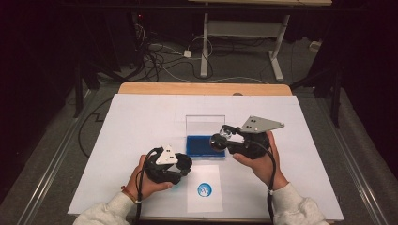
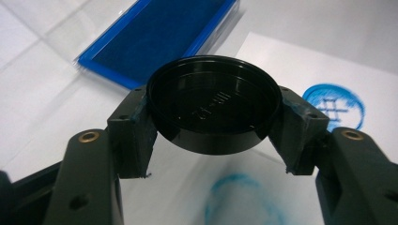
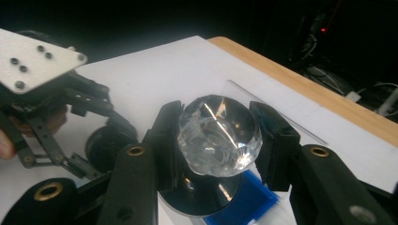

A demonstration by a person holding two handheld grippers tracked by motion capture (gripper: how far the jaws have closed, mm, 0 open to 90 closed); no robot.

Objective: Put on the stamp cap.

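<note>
Left gripper (image 1: 180, 165), high view: held low over the table (image 1: 141, 122) near its near edge, left of centre. In the left gripper view its fingers (image 2: 133, 136) pinch a round black cap (image 2: 213, 105) by its rim, one pad on each side; the hollow side of the cap faces the camera, with raised lettering inside too faint to read.

Right gripper (image 1: 220, 138), high view: over the middle of the table, just right of the blue ink pad (image 1: 204, 145). In the right gripper view its fingers (image 3: 274, 140) are clamped on a clear faceted knob (image 3: 219, 133), which sits on a dark round base (image 3: 202, 194); together these look like a stamp, held above the ink pad.

Ink pad: open blue tray near the table's centre, its clear lid (image 1: 205, 124) lying flat on the far side of it, toward the table's far edge.

Paper sheet (image 1: 204, 176): lies just in front of the ink pad, toward the near edge, between the two hands. It carries one round blue stamp print (image 1: 204, 190). In the left gripper view a second, fainter blue smear (image 2: 239, 197) shows below the cap.
</note>
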